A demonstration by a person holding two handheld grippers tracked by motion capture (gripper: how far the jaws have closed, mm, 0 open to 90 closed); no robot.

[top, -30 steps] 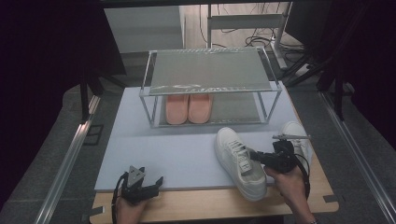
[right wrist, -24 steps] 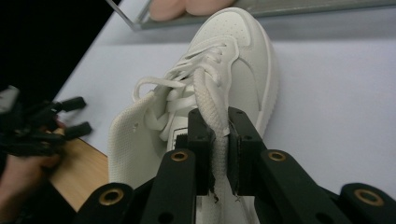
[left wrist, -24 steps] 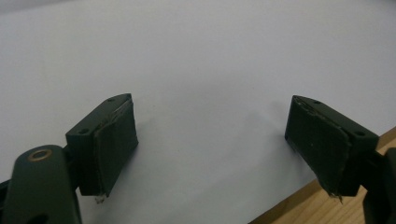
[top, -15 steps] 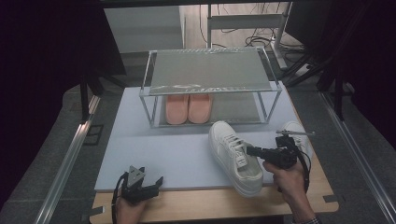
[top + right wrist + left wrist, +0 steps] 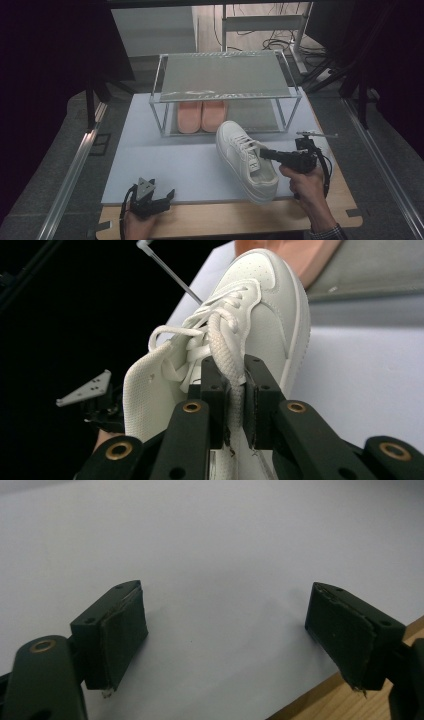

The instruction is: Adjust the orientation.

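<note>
Beyond our right gripper (image 5: 264, 153) stands the metal shoe rack (image 5: 225, 80) with a pink pair (image 5: 201, 116) underneath, and just ahead of its jaws the white sneaker (image 5: 245, 159) hangs tilted, toe toward the rack. We judge it light but floppy where we hold it: the jaws are nearly closed on the side wall by the laces (image 5: 226, 357), so it may swing. Our left gripper (image 5: 159, 200) rests wide open and empty, well apart.

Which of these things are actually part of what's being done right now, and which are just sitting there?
In use:
- white sneaker, pinched at its collar by the right claw
- shoe rack, just beyond its toe

Just sitting:
- pink slippers under the rack
- left claw, open, holding nothing
- white mat
</note>
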